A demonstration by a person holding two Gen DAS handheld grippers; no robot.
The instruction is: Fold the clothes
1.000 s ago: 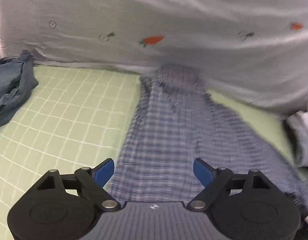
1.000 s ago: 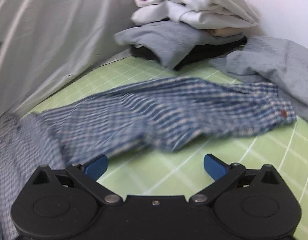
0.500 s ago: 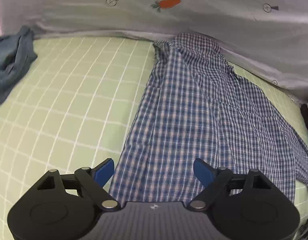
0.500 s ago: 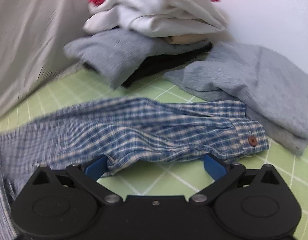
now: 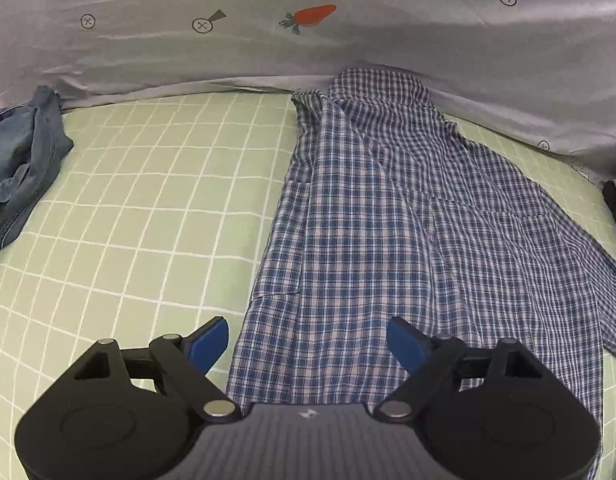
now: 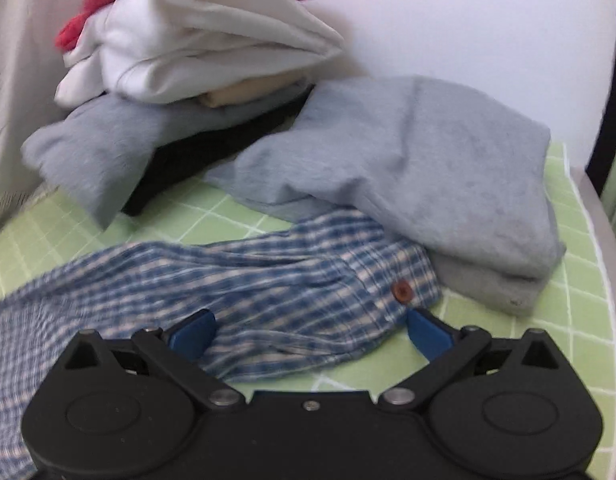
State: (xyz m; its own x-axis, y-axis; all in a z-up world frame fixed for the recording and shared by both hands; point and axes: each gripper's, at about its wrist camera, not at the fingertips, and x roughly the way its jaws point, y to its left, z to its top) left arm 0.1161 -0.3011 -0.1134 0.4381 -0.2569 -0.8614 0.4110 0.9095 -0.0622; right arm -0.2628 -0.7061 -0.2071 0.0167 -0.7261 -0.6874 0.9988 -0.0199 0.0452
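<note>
A blue-and-white plaid shirt [image 5: 387, 216] lies spread on the green checked sheet [image 5: 148, 200], collar toward the far grey cover. My left gripper [image 5: 308, 342] is open and empty, just above the shirt's near hem. In the right wrist view the shirt's sleeve [image 6: 236, 280] stretches across the sheet, its cuff with a brown button [image 6: 401, 291] at the right end. My right gripper [image 6: 308, 330] is open, its fingers straddling the sleeve near the cuff, not closed on it.
A crumpled denim garment [image 5: 20, 172] lies at the far left. A grey carrot-print cover [image 5: 308, 32] runs along the back. A stack of folded clothes [image 6: 188, 60] and a grey sweatshirt [image 6: 427, 176] lie behind the cuff. The bed's edge [image 6: 595, 240] is on the right.
The right gripper has moved forward along the sleeve toward the cuff, which now lies between its fingers. The left gripper has shifted slightly over the shirt's hem. Both stay open.
</note>
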